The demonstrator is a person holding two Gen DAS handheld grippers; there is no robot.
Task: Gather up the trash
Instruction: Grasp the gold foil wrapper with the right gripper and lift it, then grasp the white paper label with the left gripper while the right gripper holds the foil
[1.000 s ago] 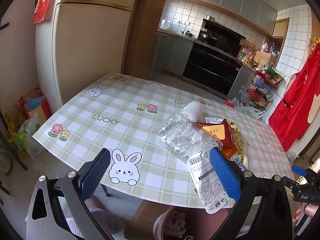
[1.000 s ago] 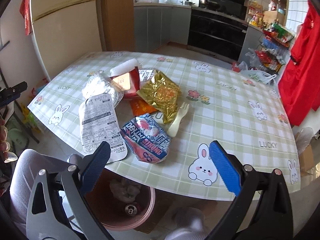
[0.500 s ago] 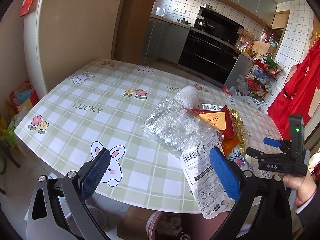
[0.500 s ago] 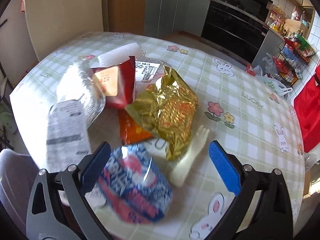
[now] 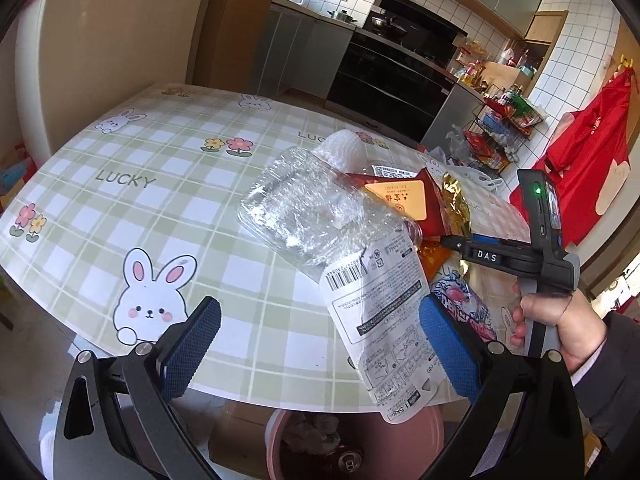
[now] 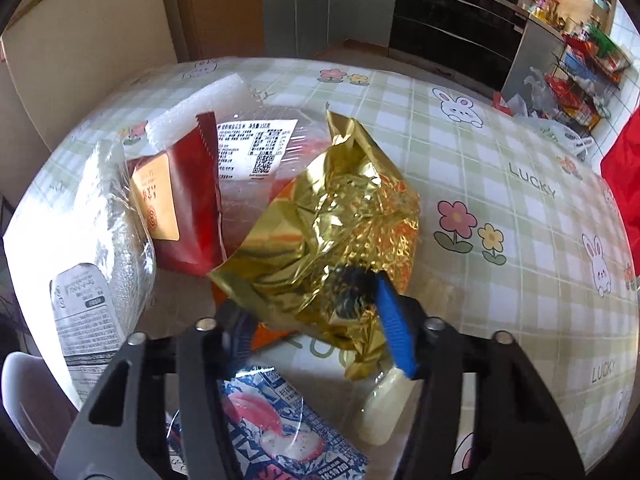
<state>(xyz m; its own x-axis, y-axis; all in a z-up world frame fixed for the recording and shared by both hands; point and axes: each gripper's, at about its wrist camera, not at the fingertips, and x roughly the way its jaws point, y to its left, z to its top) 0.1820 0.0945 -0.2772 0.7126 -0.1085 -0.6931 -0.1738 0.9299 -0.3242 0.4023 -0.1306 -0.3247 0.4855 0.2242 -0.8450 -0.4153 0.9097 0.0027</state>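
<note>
Two grippers on record, one pile of litter on the desk [image 5: 132,216], one pink bin [image 5: 404,432] below its near edge.

Item 1, right gripper [image 6: 320,316]: jaws closing around the near corner of the gold foil wrapper [image 6: 340,216]. Foil sits between the pads; the blue right pad lies against it, the left pad is hidden behind the foil, so a firm pinch cannot be confirmed.

Item 2, left gripper [image 5: 316,344]: jaws wide apart, nothing between them, hanging over the near desk edge with the white printed pouch [image 5: 380,304] just ahead.

Handling note, step in hand: judged to be the pick of the foil. Let the pads bite only the crumpled foil, clear of the cream plastic fork [image 6: 384,408] lying under its near edge and the orange packet [image 6: 268,336] beneath it. Lift straight up before carrying toward the bin, since foil of this kind is likely to slip or drag neighbours along.

Item 3, condition of the foil wrapper: gold, mirror-bright, heavily creased, torn open at the far end, flattened and seemingly empty. Location: middle of the pile, overlapping a clear lidded tub with a printed label [image 6: 256,148], beside a red packet [image 6: 180,204], with a blue-and-red wrapper [image 6: 276,432] nearer the desk edge.
</note>
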